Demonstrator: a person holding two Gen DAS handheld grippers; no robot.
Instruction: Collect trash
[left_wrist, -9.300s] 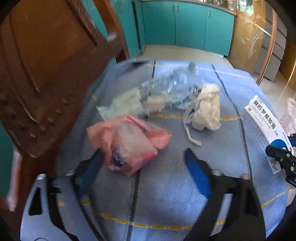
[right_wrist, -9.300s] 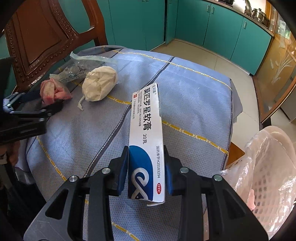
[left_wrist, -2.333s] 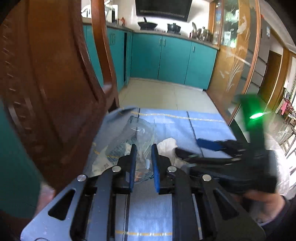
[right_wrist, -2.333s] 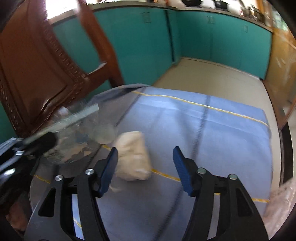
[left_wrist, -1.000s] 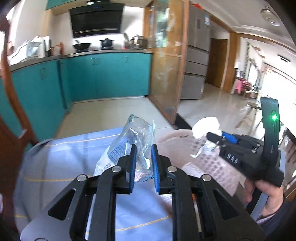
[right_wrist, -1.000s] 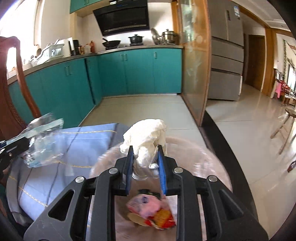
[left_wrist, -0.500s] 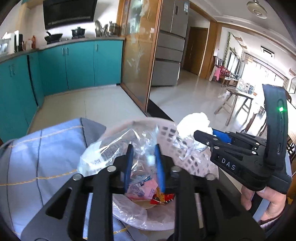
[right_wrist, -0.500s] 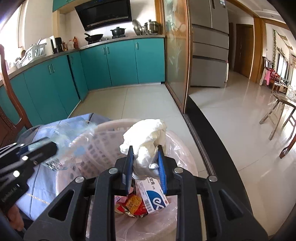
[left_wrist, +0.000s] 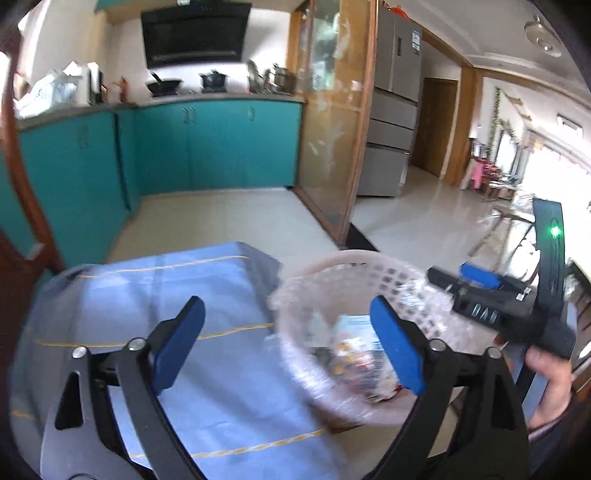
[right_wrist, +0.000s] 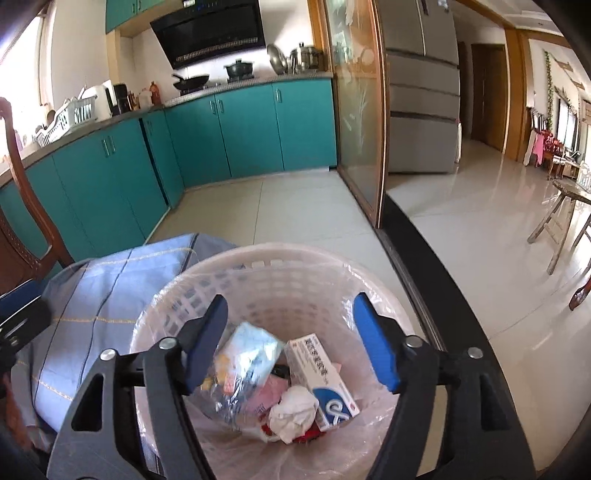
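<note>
Both claws, left (left_wrist: 288, 343) and right (right_wrist: 290, 341), are opening, empty; the medicine box (right_wrist: 323, 380) in the basket (right_wrist: 273, 266) points its long axis downward.

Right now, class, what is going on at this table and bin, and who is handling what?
A person is clearing trash from a cloth-covered table into a lined white basket. Both the left gripper and right gripper hang over the basket, jaws opening with nothing between them. Inside lie a crumpled white tissue, a clear plastic wrapper and a blue-and-white medicine box. No trash shows on the visible part of the tablecloth.
</note>
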